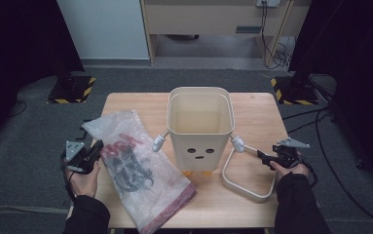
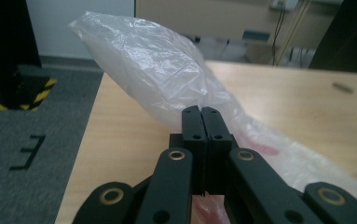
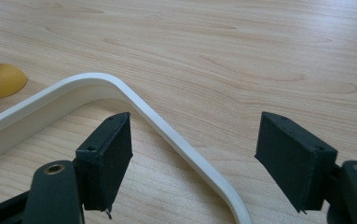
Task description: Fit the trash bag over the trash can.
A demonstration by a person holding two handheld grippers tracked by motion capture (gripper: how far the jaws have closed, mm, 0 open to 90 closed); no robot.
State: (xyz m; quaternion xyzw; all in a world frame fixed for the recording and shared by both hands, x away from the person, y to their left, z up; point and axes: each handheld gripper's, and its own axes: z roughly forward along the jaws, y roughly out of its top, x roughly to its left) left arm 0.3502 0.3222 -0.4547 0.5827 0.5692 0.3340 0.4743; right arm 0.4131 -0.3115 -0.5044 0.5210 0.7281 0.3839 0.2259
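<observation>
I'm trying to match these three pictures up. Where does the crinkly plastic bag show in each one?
High view: the plastic bag lies left of centre on the wooden table, beside the cream bin.
Left gripper view: the bag fills the upper middle, pinched in the shut left tongs.
Right gripper view: the bag is not in it.
Shared landmark: the wooden table.

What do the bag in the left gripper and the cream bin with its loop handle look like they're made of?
Bag: thin translucent plastic film, glossy and crinkled, printed red and black; the left gripper pinches it. Bin and handle: likely rigid moulded plastic, smooth matte cream, rounded edges. Table: wood-grain top, possibly laminate.
</observation>
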